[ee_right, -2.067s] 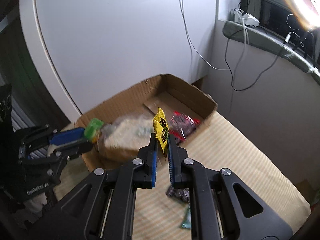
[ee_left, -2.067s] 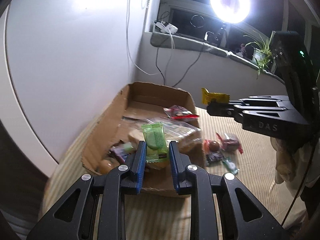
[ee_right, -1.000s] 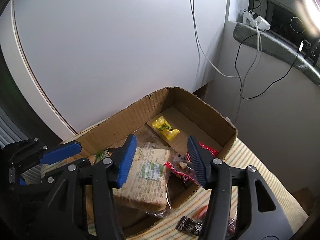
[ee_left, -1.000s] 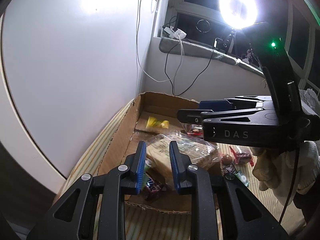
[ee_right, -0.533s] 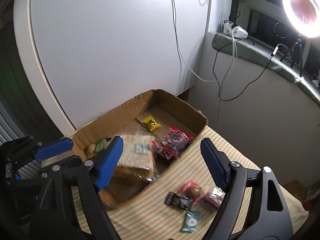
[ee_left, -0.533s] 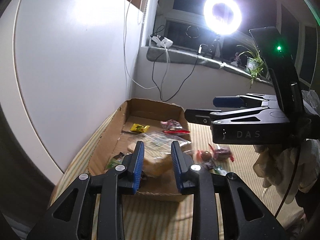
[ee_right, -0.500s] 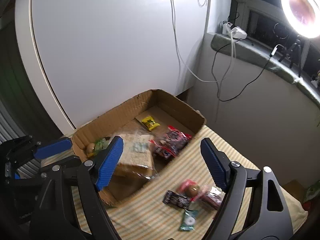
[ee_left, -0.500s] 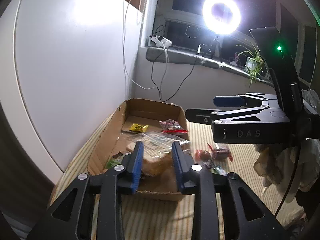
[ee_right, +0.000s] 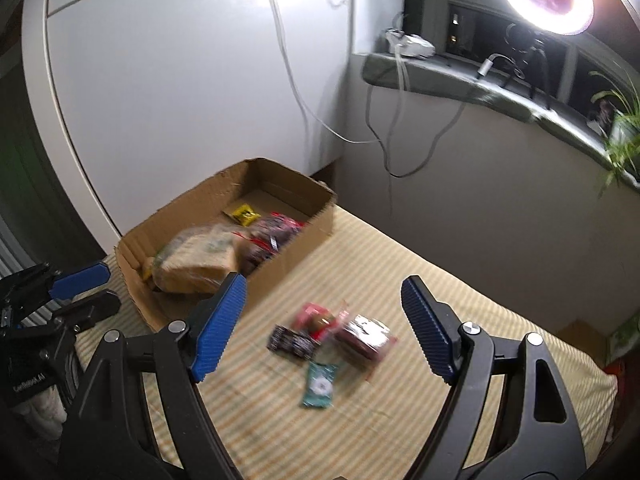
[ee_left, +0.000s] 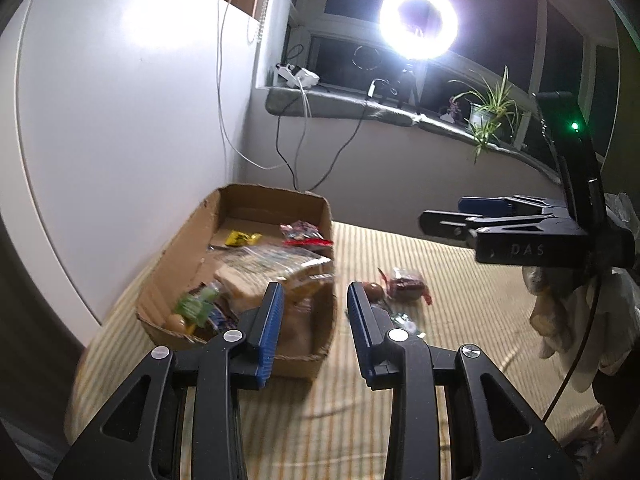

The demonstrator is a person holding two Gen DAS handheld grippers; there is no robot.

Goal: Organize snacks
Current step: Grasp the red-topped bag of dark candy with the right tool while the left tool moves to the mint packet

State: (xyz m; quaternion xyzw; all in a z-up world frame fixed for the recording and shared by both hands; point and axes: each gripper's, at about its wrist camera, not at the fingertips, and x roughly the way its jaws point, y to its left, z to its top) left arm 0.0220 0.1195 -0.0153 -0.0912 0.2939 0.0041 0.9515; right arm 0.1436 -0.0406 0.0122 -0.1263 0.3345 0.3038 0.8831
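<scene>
Dropped from now-spread, empty jaws, the yellow packet (ee_right: 245,213) and green packet (ee_left: 195,305) lie in the cardboard box (ee_right: 296,236).

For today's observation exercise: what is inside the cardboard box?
Inside the cardboard box lie a bagged bread loaf, a small yellow packet, a red-and-dark packet and a green packet. Whatever lies under the loaf is covered.
</scene>
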